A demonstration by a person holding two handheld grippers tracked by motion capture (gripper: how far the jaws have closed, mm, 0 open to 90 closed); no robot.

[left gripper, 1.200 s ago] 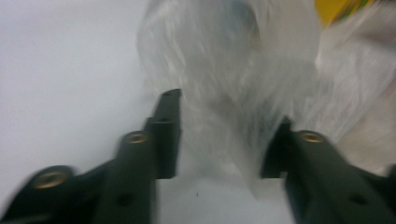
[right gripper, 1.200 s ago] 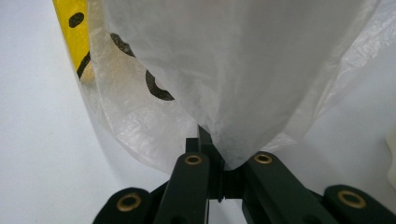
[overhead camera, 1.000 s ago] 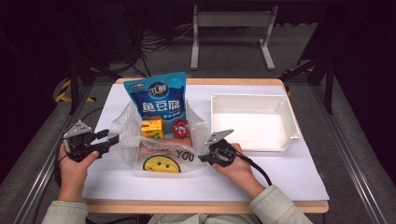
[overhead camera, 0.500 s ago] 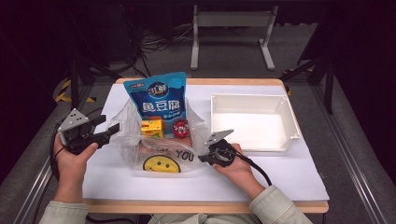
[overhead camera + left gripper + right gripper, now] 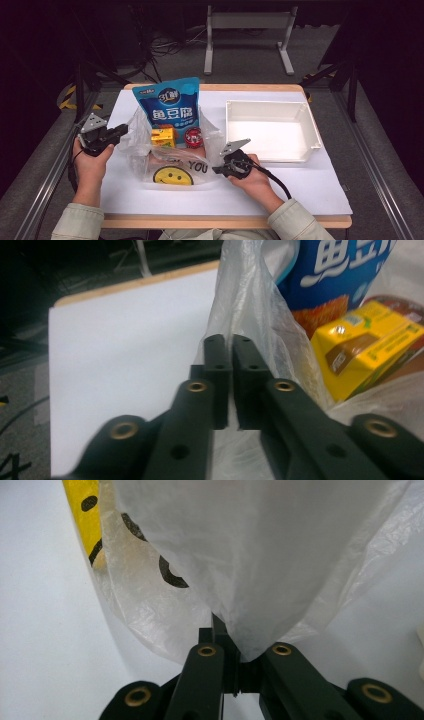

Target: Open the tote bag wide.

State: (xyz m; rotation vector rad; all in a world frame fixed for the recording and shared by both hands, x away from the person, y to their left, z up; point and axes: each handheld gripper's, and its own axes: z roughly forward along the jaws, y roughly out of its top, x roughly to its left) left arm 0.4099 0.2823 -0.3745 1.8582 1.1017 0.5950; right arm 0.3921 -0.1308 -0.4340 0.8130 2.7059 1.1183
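1. Left gripper (image 5: 119, 133) first: its jaws have just been closing, and in the left gripper view they now stand pressed together with a fold of the clear plastic bag (image 5: 172, 152) caught between them at the bag's left edge.
2. Right gripper (image 5: 220, 169) is pinched tight on the bag's lower right corner; the right gripper view has the film bunched right into the closed jaws.
3. So the bag lies between the two tools, its mouth facing away from the person, each hand on its own side. Neither hand is nearer than the other, both are already on it. I reckon the coming move is a pull apart to spread that mouth.
4. Inside the bag: a tall blue snack pouch (image 5: 172, 104) standing upright at the back, a yellow carton (image 5: 163, 137) in front of it, a small red tin (image 5: 193, 137) just beside that. A smiley face (image 5: 173, 175) is printed on the bag's front.
5. Right of the bag, near but apart from it, a white tray (image 5: 305, 120) sits empty.
6. Everything rests on a white sheet (image 5: 280, 192) over a wooden table (image 5: 220, 221); beyond it the room is dark, with cables and a metal stand on the floor.
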